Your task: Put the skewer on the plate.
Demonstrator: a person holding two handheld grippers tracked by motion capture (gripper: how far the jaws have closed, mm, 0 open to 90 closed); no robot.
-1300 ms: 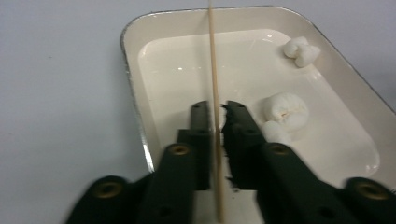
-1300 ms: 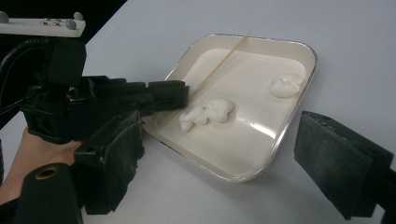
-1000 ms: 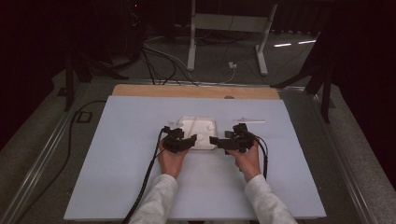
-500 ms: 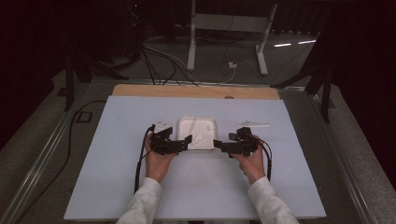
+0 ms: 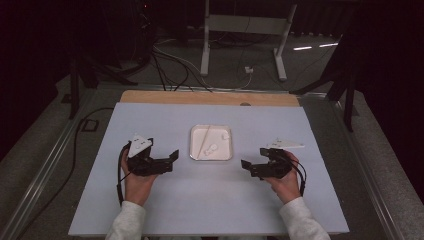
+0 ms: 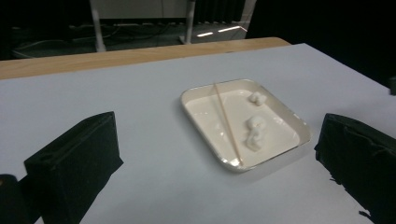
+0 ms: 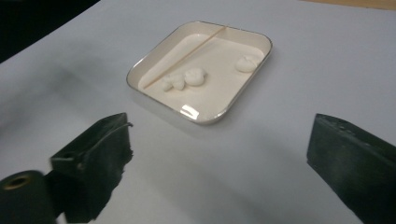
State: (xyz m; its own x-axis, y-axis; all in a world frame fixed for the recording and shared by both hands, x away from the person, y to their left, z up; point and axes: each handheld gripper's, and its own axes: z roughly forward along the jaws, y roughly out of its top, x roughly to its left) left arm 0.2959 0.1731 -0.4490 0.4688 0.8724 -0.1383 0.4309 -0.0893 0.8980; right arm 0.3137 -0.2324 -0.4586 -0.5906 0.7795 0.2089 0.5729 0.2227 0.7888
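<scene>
A small white square tray (image 5: 197,131) sits mid-table on the pale mat. In it lie a thin wooden stick (image 6: 227,123) and some white lumps (image 6: 254,130). My left gripper (image 5: 172,160) is left of the tray and points at it. Its black fingers (image 6: 79,158) stand wide apart, have just been opening, and have nothing between them. My right gripper (image 5: 247,168) is right of the tray and faces it. Its fingers (image 7: 348,154) have also just been opening and hold nothing. From the right gripper view the tray's rim (image 7: 196,119) lies a little ahead.
The pale mat (image 5: 150,210) covers most of the table, with a wooden strip (image 5: 200,97) along its far edge. Beyond the table, cables (image 5: 170,65) trail on the floor beside a metal stand (image 5: 205,50). A cable hangs from the left gripper.
Both hands have drawn away from the tray, the left one to the left and the right one to the right. Both pairs of jaws stand wider. The tray has stayed in place.
</scene>
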